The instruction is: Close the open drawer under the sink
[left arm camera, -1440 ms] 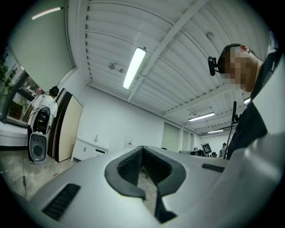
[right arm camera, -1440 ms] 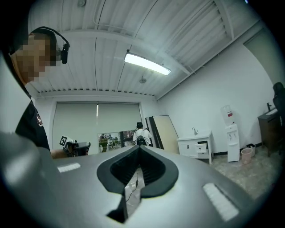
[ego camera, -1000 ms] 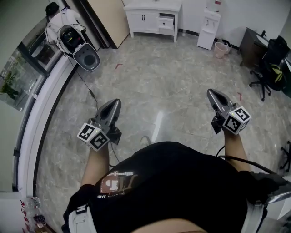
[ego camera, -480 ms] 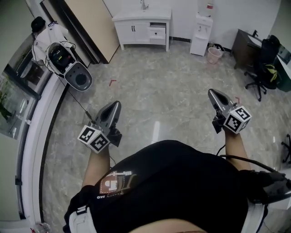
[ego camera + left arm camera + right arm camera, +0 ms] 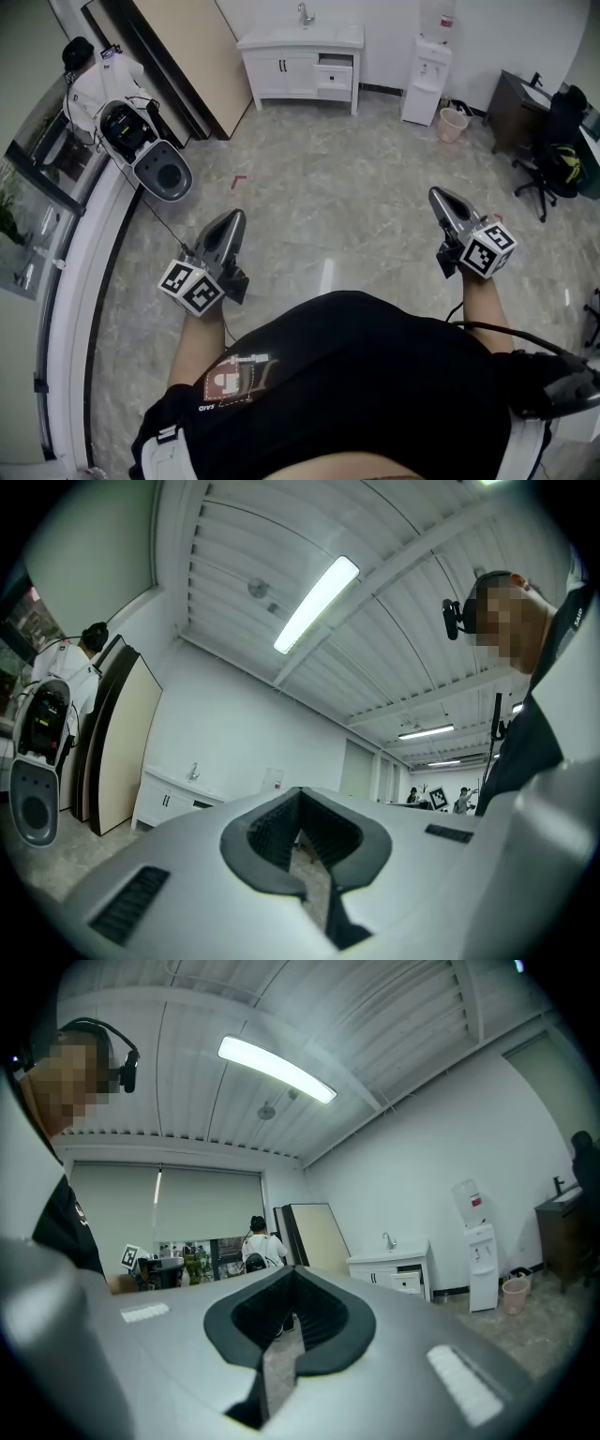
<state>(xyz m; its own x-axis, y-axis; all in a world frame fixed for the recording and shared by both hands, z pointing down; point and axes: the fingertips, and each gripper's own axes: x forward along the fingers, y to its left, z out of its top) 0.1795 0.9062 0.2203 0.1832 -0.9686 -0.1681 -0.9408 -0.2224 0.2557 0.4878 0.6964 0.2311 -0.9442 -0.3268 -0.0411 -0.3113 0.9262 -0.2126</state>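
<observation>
The white sink cabinet (image 5: pixel 281 70) stands against the far wall, and its upper right drawer (image 5: pixel 335 77) sticks out open. Both grippers are held level in front of the person, far from the cabinet across the marble floor. My left gripper (image 5: pixel 232 217) is shut with nothing in it. My right gripper (image 5: pixel 437 195) is also shut and empty. The left gripper view shows the left gripper (image 5: pixel 300 794) with the cabinet (image 5: pixel 169 803) small at its left. The right gripper view shows the right gripper (image 5: pixel 292 1274) with the open drawer (image 5: pixel 406 1283) to its right.
A water dispenser (image 5: pixel 424 67) and a pink bin (image 5: pixel 454 122) stand right of the cabinet. A desk and office chair (image 5: pixel 553 159) are at the right. At the left are a grey machine (image 5: pixel 150 155), a person in white (image 5: pixel 94 84) and a leaning beige panel (image 5: pixel 183 56).
The person has walked toward the cabinet; the red floor mark has slid nearer in the head view. Both grippers keep their places ahead of the body and stay shut.
</observation>
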